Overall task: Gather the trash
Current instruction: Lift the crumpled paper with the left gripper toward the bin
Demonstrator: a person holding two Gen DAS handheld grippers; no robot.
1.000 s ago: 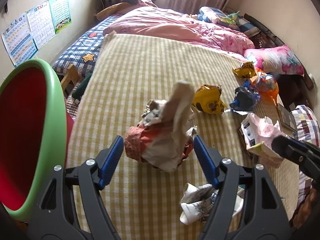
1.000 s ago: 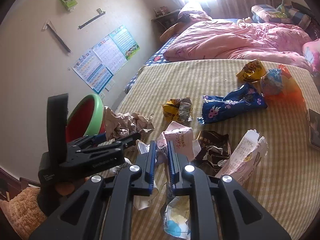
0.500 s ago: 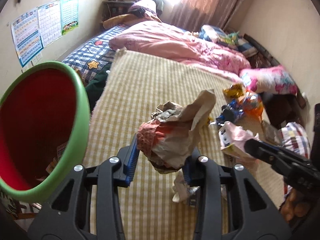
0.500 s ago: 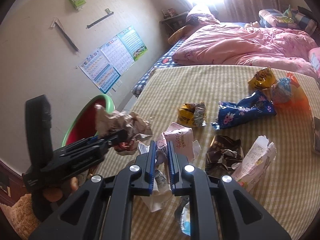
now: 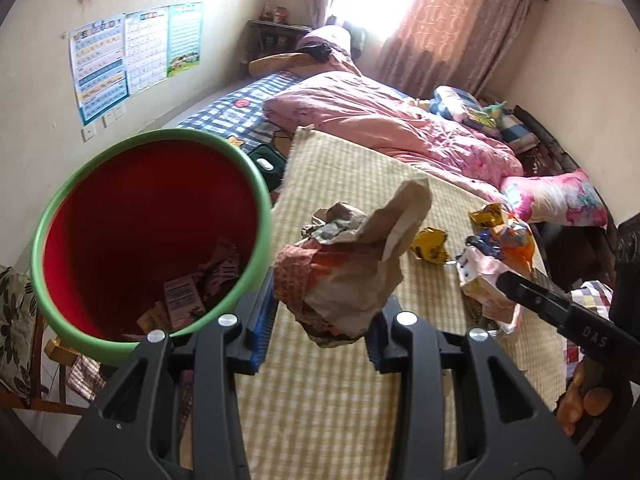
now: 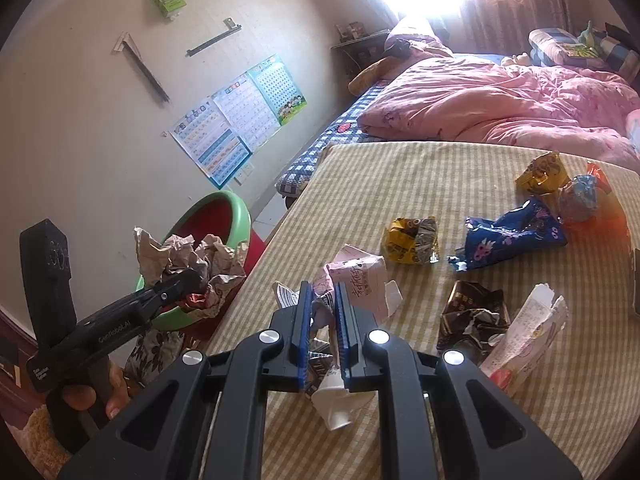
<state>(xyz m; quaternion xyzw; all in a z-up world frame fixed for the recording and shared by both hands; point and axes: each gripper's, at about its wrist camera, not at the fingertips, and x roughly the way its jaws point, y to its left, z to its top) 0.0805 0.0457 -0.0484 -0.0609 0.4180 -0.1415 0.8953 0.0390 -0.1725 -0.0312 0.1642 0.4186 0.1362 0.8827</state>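
Bedside bin [image 5: 256, 184], crumpled paper [image 5: 344, 276] clamped

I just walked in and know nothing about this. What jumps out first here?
A big crumpled brown paper wad, pinched in the left claw, hangs just beside the green-rimmed red bin at the bed's edge. Bright snack wrappers, like the blue one, litter the striped yellow mat, and the right claw is shut on white scraps.
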